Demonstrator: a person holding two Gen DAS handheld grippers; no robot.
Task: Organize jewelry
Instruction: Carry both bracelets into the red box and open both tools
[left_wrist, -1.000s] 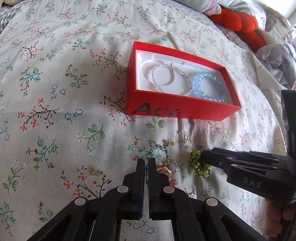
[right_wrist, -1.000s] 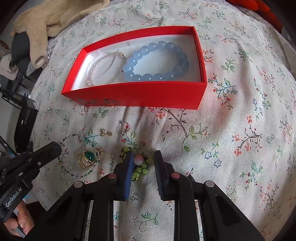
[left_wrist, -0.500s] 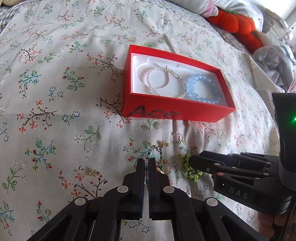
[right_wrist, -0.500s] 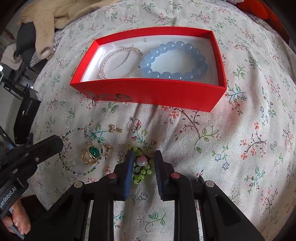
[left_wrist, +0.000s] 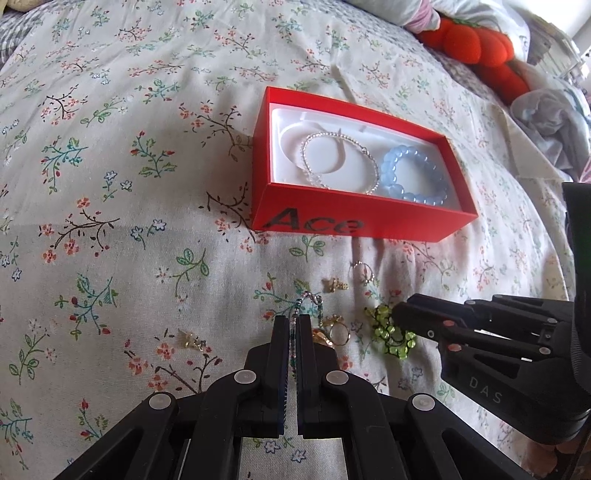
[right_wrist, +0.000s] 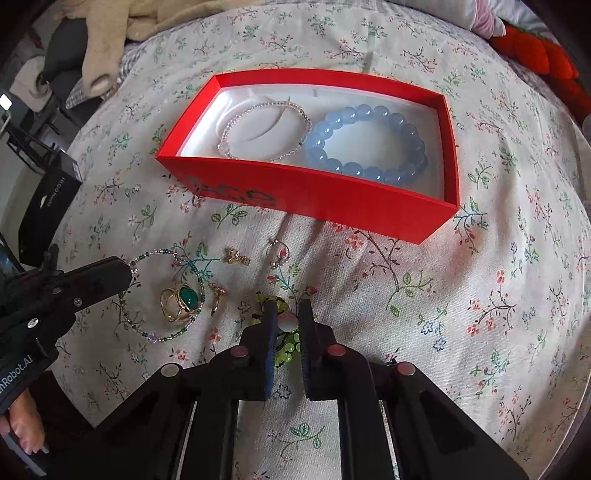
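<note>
Two grippers: left gripper (left_wrist: 294, 321) pinches thin beaded bracelet (right_wrist: 168, 295); right gripper (right_wrist: 287, 314) clamps glossy green bead cluster (left_wrist: 389, 332).

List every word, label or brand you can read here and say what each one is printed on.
"Ace": front wall of the red box.
"DAS": side of the right gripper.
"nRobot.AI", start cut off: side of the left gripper.
Print on the black box at the bed's edge: too small to read.
</note>
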